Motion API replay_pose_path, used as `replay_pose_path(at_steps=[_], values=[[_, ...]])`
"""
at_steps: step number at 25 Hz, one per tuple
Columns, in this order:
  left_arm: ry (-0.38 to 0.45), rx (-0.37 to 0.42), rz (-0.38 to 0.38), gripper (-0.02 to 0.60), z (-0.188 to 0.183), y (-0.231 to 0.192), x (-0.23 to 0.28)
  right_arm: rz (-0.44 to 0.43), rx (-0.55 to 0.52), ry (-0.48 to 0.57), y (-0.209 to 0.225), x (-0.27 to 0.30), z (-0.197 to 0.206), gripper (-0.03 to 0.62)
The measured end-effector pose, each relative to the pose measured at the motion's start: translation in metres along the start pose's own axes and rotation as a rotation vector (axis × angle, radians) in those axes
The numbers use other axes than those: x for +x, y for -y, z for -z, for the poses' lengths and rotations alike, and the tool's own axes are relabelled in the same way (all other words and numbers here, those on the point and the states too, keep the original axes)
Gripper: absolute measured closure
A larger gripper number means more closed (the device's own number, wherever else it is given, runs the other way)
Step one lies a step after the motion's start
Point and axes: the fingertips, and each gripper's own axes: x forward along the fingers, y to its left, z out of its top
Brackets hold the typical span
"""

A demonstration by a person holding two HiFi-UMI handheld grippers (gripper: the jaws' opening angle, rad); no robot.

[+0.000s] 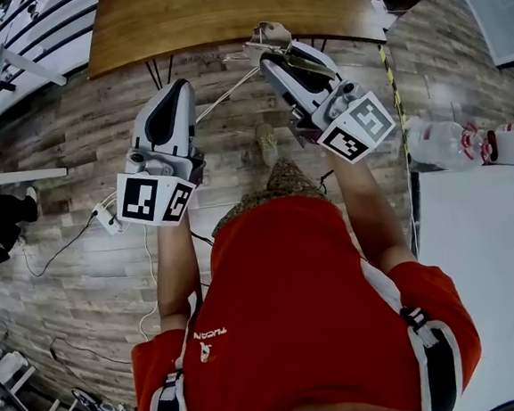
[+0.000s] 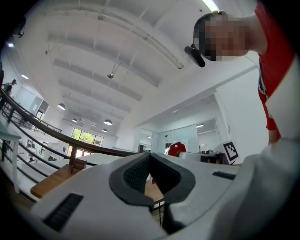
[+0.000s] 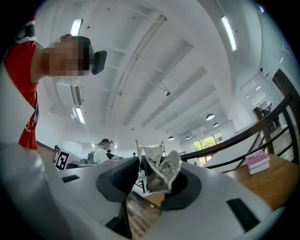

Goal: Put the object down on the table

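Two grippers are up in front of the person, both aimed at the wooden table (image 1: pixel 222 15).

- Edges: the table's near edge runs across the top of the head view, with black legs (image 1: pixel 154 73) under it. A pink box (image 3: pixel 257 162) sits on the wood off to the right in the right gripper view.
- Room: plank floor (image 1: pixel 73 145) lies between the person and the table. A white power strip (image 1: pixel 106 219) and its cables are low on the left. A yellow-black tape line (image 1: pixel 392 81) runs along the right. A white surface (image 1: pixel 485 261) closes off the right side, with plastic bottles (image 1: pixel 448 143) just past its upper edge.
- Left gripper (image 1: pixel 177 87): the forearm is stretched forward, nose level to slightly raised, marker cube toward the head camera. It is over the floor, short of the table edge. In the left gripper view its jaws (image 2: pixel 150 161) are closed together with nothing between them.
- Right gripper (image 1: pixel 268 54): it reaches further forward and angles in toward the left, with its tips at the table's near edge. Its jaws are clamped on a crumpled clear plastic wrapper (image 3: pixel 161 172).
- In the head view the wrapper (image 1: pixel 271 39) overlaps the edge line. It looks to be in the air rather than on the wood, but that angle doesn't settle it.
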Motion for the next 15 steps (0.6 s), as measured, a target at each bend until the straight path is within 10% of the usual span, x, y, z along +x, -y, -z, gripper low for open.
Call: replay_pose_path(at_steps=[15], values=[[-0.052, 0.064, -0.102, 0.572, 0.032, -0.120, 0.135, -0.057, -0.029, -0.069, 0.154, 0.123, 0.045, 0.436]])
